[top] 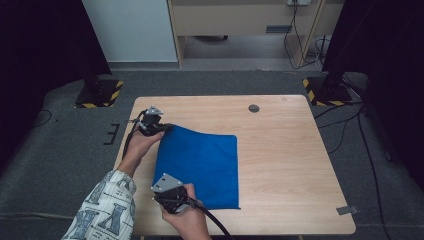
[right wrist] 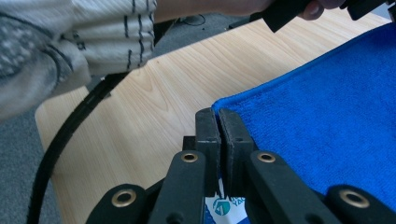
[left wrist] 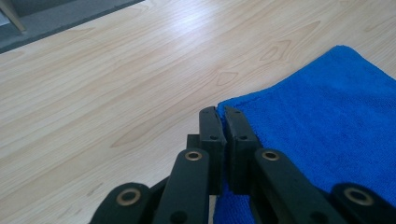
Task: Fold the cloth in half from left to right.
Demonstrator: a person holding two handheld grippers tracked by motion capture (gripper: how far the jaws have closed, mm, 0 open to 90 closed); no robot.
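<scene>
A blue cloth (top: pixel 200 165) lies spread on the wooden table (top: pixel 285 150), its left edge slightly raised. My left gripper (top: pixel 167 128) is at the cloth's far left corner; in the left gripper view the gripper (left wrist: pixel 224 116) is shut, with the edge of the cloth (left wrist: pixel 327 121) pinched between the jaws. My right gripper (top: pixel 162 187) is at the near left corner. In the right gripper view that gripper (right wrist: pixel 218 119) is shut on the corner of the cloth (right wrist: pixel 327 121), and a white label (right wrist: pixel 224 205) shows beneath the jaws.
A small round grey cap (top: pixel 254 108) sits in the table's far middle, and a strip of tape (top: pixel 346 210) at its near right corner. Striped stand bases (top: pixel 97 92) (top: pixel 325 92) flank the far edge. A patterned sleeve (right wrist: pixel 70 37) and black cable (right wrist: pixel 60 140) cross the right gripper view.
</scene>
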